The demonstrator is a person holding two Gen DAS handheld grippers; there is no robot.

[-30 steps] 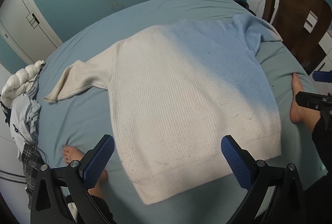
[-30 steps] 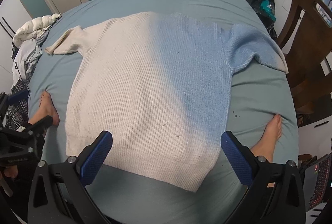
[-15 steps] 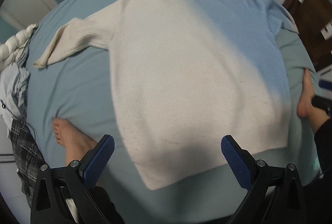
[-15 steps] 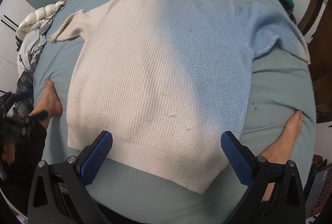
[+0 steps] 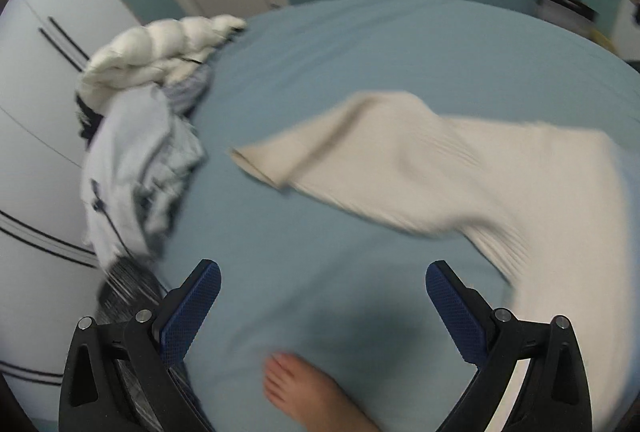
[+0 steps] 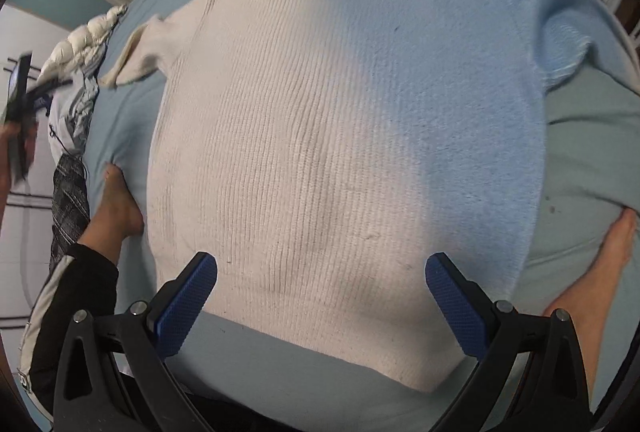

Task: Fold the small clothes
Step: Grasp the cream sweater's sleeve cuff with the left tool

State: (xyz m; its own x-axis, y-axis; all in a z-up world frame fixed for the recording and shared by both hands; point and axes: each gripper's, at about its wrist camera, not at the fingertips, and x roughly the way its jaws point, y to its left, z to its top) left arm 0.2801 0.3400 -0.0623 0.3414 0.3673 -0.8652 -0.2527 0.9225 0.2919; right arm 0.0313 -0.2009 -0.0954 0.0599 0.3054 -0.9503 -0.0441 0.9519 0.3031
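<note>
The cream ribbed knit sweater (image 6: 320, 136) is lying flat, filling the frame's centre, one sleeve (image 6: 140, 52) reaching upper left.

No readable text, labels, brands or numbers anywhere in either view.

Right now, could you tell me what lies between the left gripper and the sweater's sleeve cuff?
Only bare blue bed sheet separates the open left gripper from the sleeve cuff; the left wrist view shows this.
</note>
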